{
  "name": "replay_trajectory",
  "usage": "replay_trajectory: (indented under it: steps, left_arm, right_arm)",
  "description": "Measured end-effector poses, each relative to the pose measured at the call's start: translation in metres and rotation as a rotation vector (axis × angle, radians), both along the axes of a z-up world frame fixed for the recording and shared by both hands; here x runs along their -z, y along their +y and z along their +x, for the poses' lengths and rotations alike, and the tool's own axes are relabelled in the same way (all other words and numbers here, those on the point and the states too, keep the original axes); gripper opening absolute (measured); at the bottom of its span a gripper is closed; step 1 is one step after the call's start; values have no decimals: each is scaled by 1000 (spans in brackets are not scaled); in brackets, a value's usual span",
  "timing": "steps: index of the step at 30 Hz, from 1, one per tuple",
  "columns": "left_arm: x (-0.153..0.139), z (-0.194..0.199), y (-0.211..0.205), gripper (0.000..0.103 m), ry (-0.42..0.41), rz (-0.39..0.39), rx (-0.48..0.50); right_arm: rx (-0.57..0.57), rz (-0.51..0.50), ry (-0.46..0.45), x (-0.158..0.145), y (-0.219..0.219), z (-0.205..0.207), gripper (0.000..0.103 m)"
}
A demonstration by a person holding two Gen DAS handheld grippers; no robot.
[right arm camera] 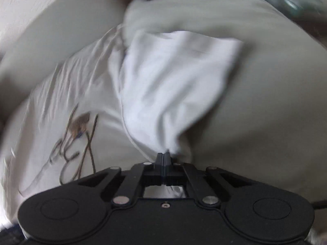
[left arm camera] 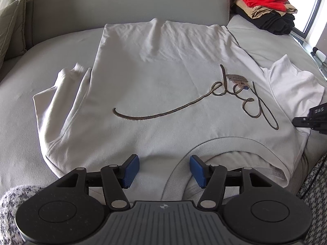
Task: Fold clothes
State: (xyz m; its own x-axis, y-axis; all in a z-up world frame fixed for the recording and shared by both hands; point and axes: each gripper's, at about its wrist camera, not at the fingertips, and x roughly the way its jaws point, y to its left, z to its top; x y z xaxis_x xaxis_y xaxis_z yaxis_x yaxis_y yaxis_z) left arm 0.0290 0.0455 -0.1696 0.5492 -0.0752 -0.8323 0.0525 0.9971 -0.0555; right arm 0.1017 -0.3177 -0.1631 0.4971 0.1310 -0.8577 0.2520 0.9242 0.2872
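A pale grey sweatshirt (left arm camera: 155,85) with dark script stitching lies flat on a grey sofa seat, its collar (left arm camera: 222,143) nearest me. My left gripper (left arm camera: 164,170) hovers open over the shoulder area beside the collar, blue pads apart, holding nothing. One sleeve (left arm camera: 61,94) is bunched at the left. The other sleeve (right arm camera: 173,85) rises toward my right gripper (right arm camera: 163,155), which is shut on the sleeve's near end. In the left wrist view the right gripper (left arm camera: 312,118) shows at the right edge. The right wrist view is blurred.
A pile of folded clothes (left arm camera: 265,8), red on top of tan and black, sits at the sofa's back right corner. The sofa backrest (left arm camera: 122,6) runs behind. A window (left arm camera: 310,10) lies at the right. A patterned sleeve (left arm camera: 12,208) shows bottom left.
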Motion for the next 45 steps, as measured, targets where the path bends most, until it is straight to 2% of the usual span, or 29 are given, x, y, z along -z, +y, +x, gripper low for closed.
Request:
replay_trajectory:
  steps: [2, 3, 4, 5, 6, 7, 9, 11, 13, 14, 20, 23, 25, 30, 36, 38, 40, 42, 45]
  left_arm:
    - [-2, -5, 0, 43, -14, -5, 27]
    - [-4, -8, 1, 26, -20, -8, 43]
    - [-6, -12, 1, 16, -27, -12, 57]
    - [-8, -17, 3, 13, -33, -15, 58]
    - [-10, -22, 5, 6, -39, -17, 59]
    - [-13, -26, 7, 4, -47, -19, 59]
    - [-20, -35, 15, 5, -76, -16, 37]
    - [-28, -40, 31, 14, -95, -11, -20]
    - [-36, -40, 55, 39, -100, -43, -105]
    - [-39, -40, 70, 43, -109, -65, -153]
    - [-41, -31, 161, 44, -122, -233, -399]
    - [-30, -18, 202, 42, -119, -332, -491]
    - [-18, -6, 222, 41, -109, -388, -524]
    - [9, 26, 248, 41, -95, -502, -513]
    - [34, 54, 270, 38, -102, -681, -569]
    - [41, 63, 276, 34, -76, -702, -603]
    - [45, 70, 279, 13, -54, -707, -635]
    - [45, 73, 280, 1, -40, -691, -658]
    - [28, 60, 272, 0, -99, -600, -666]
  right_arm:
    - [29, -15, 4, -9, 1, -8, 0]
    - [27, -39, 2, -15, 6, -12, 5]
    - [10, -41, -6, -21, 12, -16, 11]
    - [-8, -43, -14, -26, 19, -21, 28]
    - [-43, -22, -25, -31, 27, -22, 39]
    - [-78, -1, -36, -36, 36, -23, 40]
    - [-148, 41, -58, -45, 53, -26, 45]
    - [-218, 83, -80, -54, 71, -29, 52]
    - [-289, 125, -102, -63, 88, -32, 54]
    - [-320, 146, -96, -63, 99, -32, 54]
    - [-444, 207, 2, -50, 152, -27, 54]
    - [-477, 208, 25, -41, 170, -24, 57]
    - [-457, 203, 86, -30, 173, -24, 60]
    - [-454, 207, 87, -25, 176, -26, 64]
    - [-438, 225, 98, -23, 176, -24, 71]
    - [-421, 242, 106, -22, 176, -21, 73]
    - [-410, 253, 106, -21, 175, -21, 74]
    - [-413, 252, 103, -21, 175, -22, 75]
    - [-410, 255, 105, -21, 175, -21, 75]
